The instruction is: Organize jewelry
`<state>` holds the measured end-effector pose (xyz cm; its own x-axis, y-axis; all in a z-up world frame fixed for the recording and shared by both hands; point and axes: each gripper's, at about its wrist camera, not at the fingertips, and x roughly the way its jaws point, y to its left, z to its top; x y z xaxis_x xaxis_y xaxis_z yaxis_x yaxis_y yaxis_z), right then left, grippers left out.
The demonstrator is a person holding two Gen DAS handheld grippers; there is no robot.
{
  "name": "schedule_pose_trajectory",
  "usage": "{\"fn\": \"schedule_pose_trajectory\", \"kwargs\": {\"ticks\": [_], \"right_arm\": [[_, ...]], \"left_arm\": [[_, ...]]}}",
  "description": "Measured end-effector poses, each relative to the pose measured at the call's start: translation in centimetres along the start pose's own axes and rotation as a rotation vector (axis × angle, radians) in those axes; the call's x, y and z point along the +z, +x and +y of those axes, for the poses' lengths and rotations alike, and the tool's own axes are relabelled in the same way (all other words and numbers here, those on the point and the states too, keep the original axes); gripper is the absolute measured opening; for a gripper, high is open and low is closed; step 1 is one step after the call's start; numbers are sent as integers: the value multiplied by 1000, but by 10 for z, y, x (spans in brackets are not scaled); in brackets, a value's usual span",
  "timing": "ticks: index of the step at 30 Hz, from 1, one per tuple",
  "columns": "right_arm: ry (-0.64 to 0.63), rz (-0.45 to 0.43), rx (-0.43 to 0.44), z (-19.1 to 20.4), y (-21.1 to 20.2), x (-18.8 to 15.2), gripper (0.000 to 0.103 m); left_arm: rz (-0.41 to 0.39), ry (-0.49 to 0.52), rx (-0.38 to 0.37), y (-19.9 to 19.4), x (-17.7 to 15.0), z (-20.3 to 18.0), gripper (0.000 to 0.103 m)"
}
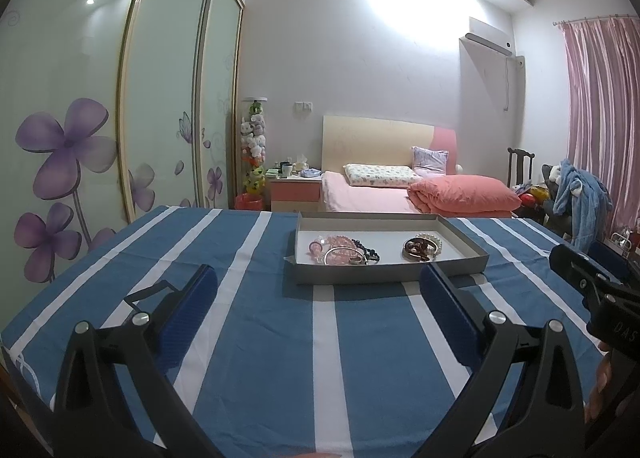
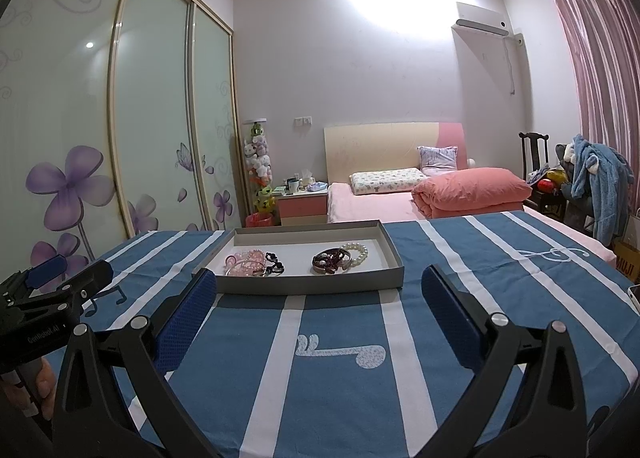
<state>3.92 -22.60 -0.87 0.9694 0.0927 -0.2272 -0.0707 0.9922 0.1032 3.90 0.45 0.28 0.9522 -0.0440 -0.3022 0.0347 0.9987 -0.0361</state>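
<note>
Pink beads (image 2: pixel 248 264) & pearl bracelet (image 2: pixel 358 252) lie in grey tray (image 2: pixel 312 284).

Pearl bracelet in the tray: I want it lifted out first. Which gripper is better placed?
Probably the right gripper. The pearl bracelet lies at the tray's right end, just ahead of its open fingers; from the left gripper it sits further right, beyond the pink beads.

Blue-and-white striped cloth (image 2: pixel 340 378), grey tray (image 2: pixel 312 284), pink beads (image 2: pixel 246 264), white pearls (image 2: pixel 360 252).
</note>
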Motion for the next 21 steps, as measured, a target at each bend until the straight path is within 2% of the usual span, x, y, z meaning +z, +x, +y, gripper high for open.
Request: {"fn": "schedule_pose_trajectory", "kwargs": {"ticks": [21], "right_arm": [[0, 3, 0, 0, 0, -1, 101]], "left_arm": [[4, 0, 1, 1, -1, 0, 98]]}}
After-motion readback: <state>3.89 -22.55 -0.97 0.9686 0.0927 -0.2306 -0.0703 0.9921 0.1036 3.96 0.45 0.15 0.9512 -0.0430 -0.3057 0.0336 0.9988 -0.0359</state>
